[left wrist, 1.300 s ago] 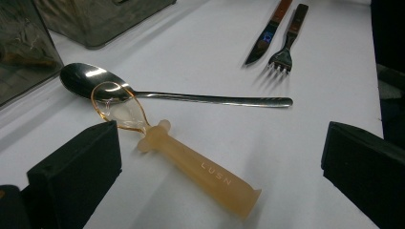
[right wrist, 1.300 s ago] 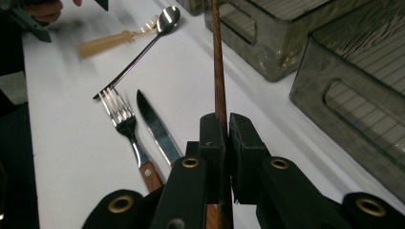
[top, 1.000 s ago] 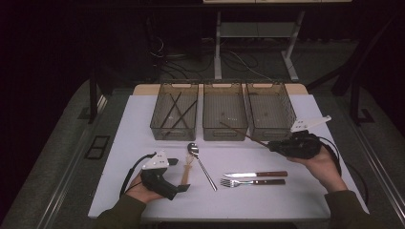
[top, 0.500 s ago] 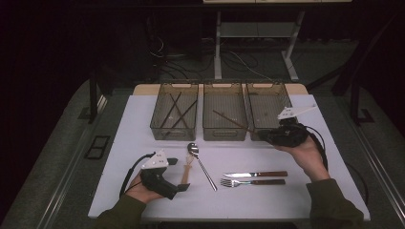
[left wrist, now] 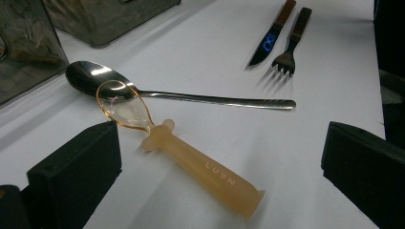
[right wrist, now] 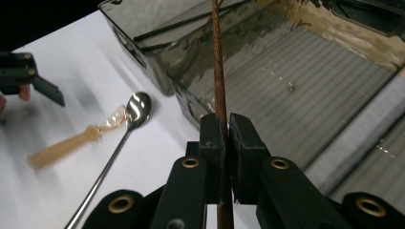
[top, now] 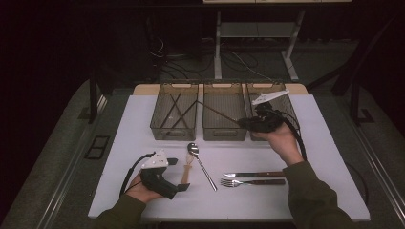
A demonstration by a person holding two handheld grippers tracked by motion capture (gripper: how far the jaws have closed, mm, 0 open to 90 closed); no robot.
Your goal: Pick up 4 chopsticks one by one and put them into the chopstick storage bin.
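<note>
Right tongs (right wrist: 223,129) clamped on a chopstick (top: 217,113), held over the middle bin (top: 224,134); not dropped yet. Left tongs (left wrist: 219,157) apart around the amber spoon (left wrist: 191,164) on the surface (top: 334,157). Metal spoon (top: 200,162), knife (top: 253,174), fork (top: 253,182) unsorted.

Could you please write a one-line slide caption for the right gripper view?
Right gripper shut on a brown chopstick, held over the middle bin.

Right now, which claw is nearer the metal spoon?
Left. The left claw sits just beside the metal spoon; the right claw is up over the bins.
</note>
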